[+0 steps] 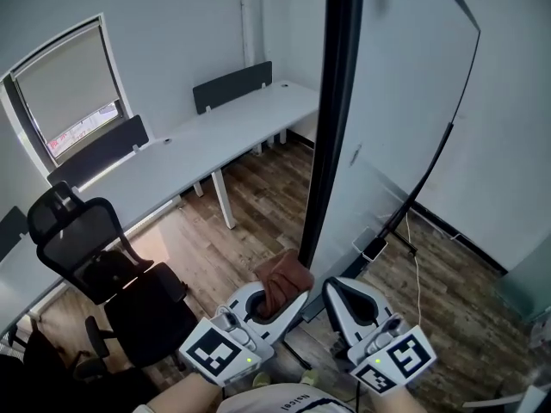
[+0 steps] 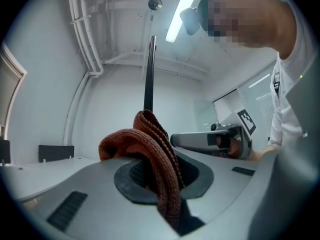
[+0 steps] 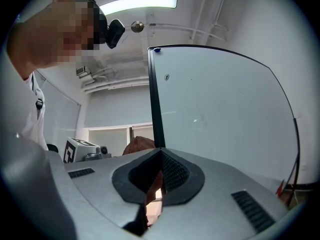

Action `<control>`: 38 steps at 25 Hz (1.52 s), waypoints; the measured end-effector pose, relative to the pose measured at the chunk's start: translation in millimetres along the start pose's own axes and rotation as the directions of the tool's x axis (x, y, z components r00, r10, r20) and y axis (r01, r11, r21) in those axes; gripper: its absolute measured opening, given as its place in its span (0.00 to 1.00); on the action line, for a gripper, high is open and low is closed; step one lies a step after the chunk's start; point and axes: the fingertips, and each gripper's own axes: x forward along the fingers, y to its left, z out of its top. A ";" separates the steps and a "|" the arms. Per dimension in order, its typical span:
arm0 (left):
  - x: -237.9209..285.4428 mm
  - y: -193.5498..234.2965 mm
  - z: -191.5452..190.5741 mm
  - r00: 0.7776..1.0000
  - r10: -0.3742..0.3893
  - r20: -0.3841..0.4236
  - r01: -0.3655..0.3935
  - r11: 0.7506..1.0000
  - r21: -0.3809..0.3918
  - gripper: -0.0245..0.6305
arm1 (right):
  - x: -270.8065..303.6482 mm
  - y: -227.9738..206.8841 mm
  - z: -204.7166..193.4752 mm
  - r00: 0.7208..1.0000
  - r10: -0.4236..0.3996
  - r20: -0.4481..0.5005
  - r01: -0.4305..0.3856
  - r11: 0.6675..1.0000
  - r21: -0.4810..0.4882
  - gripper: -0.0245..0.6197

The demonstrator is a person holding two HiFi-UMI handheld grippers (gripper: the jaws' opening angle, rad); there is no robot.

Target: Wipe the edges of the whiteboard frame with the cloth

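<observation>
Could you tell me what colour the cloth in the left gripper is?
Rust-brown, in a ribbed knit; the cloth shows best in the left gripper view.

Rust-brown knit cloth [image 1: 284,284] bunched, touching upright black whiteboard frame [image 1: 334,119] at lower end

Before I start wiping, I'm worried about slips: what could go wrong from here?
The cloth sits bunched in the left gripper's jaws, mostly bulging out, so the frame edge may drag it free. The right gripper is shut, not holding the whiteboard, which may swing when pushed.
</observation>
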 end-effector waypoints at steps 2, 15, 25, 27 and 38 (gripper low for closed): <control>1.0 0.5 8.6 1.000 -0.006 0.005 0.006 1.000 0.009 0.13 | 1.4 0.2 6.3 1.000 0.012 0.010 -0.012 1.000 -0.007 0.04; 7.3 0.1 59.8 0.999 -0.032 0.041 0.030 0.998 0.052 0.13 | 1.3 0.6 43.5 0.995 0.076 0.070 -0.072 0.996 -0.054 0.04; 11.0 0.9 90.3 0.998 -0.055 0.042 0.052 0.997 0.065 0.13 | 7.8 6.6 75.9 0.985 0.143 0.092 -0.133 0.985 -0.112 0.04; 11.9 0.6 99.5 0.997 -0.066 0.050 0.063 0.996 0.066 0.13 | 8.9 8.2 84.7 0.982 0.159 0.101 -0.148 0.982 -0.114 0.04; 15.2 3.1 149.6 0.987 -0.134 0.091 0.129 0.990 0.066 0.13 | 14.1 17.4 124.7 0.964 0.223 0.144 -0.201 0.968 -0.152 0.04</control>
